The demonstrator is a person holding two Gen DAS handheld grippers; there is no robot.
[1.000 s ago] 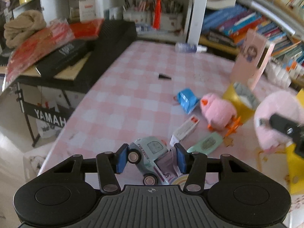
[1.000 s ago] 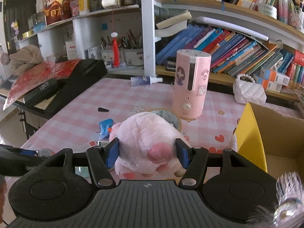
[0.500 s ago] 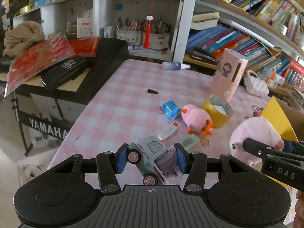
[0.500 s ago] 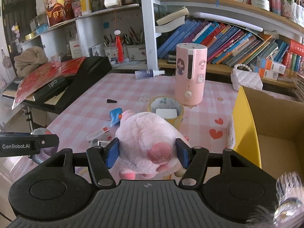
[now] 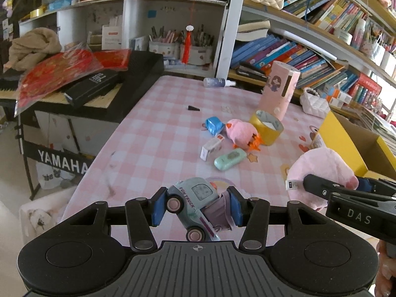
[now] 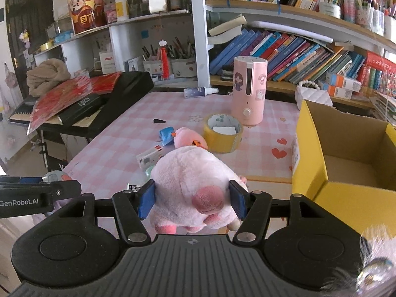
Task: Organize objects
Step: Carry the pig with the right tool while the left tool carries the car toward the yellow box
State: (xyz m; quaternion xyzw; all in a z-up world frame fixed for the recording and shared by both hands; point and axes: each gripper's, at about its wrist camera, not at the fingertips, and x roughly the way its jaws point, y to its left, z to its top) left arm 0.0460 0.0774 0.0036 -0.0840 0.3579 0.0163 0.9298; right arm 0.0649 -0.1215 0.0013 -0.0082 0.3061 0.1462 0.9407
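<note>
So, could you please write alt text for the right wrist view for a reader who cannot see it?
The right gripper clamps a pink plush pig above a pink checked tablecloth, beside an open yellow cardboard box. Behind lie a roll of yellow tape, a small pink plush bird and a pink humidifier before crowded bookshelves.

Fluffy cloth pig [image 6: 190,185]; glossy plastic truck [image 5: 195,203] (cardboard box [image 6: 346,148], matt).
</note>
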